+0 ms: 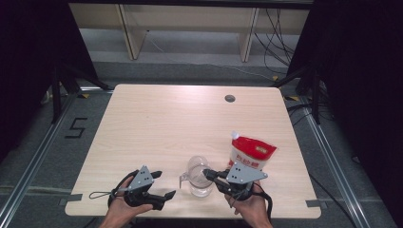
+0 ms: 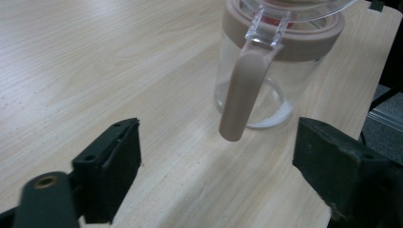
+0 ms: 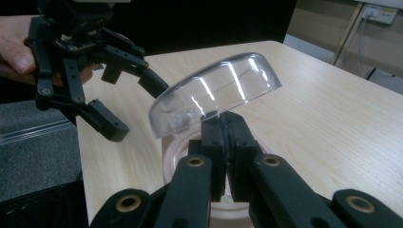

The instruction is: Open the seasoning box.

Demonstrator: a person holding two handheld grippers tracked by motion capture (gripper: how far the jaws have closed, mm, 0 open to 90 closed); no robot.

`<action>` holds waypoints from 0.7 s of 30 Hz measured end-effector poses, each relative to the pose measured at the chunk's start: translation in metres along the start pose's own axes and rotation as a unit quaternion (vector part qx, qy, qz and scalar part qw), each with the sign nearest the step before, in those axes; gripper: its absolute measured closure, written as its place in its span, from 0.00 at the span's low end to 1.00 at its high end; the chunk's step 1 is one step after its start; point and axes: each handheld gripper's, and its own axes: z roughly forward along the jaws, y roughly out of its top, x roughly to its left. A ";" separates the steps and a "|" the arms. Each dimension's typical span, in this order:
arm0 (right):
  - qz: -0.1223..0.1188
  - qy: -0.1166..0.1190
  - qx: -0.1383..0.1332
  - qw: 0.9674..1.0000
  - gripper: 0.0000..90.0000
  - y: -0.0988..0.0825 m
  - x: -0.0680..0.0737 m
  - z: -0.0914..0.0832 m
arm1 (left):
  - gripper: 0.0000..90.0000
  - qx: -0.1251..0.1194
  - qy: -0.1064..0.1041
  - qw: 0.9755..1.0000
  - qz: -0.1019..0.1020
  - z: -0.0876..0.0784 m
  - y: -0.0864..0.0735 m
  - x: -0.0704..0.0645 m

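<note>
The clear jug (image 1: 200, 176) stands at the table's (image 1: 157, 123) near edge, its beige handle (image 2: 243, 90) just ahead between the left gripper's (image 2: 216, 156) spread, empty jaws. The right gripper (image 3: 223, 137), clenched on the lid (image 3: 216, 90), holds it tilted; best keep it steady.

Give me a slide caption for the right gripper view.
Right gripper shut on the jug's clear lid, left gripper open beyond it.

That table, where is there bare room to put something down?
The whole far half of the table is bare, up to the small round hole, and so is the left side. It is crowded at the near edge: jug, red-and-white pouch, both tongs.
</note>
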 end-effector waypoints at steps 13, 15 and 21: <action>-0.008 0.016 -0.005 1.000 0.98 0.008 0.009 0.007 | 0.17 0.013 0.006 1.000 -0.008 -0.001 -0.015 0.001; -0.006 0.019 -0.008 1.000 0.98 0.009 0.012 0.009 | 0.17 0.013 0.006 1.000 -0.008 -0.001 -0.014 0.001; -0.015 0.024 -0.010 1.000 0.97 0.012 0.017 0.016 | 0.17 0.008 0.005 1.000 -0.007 0.000 -0.015 0.002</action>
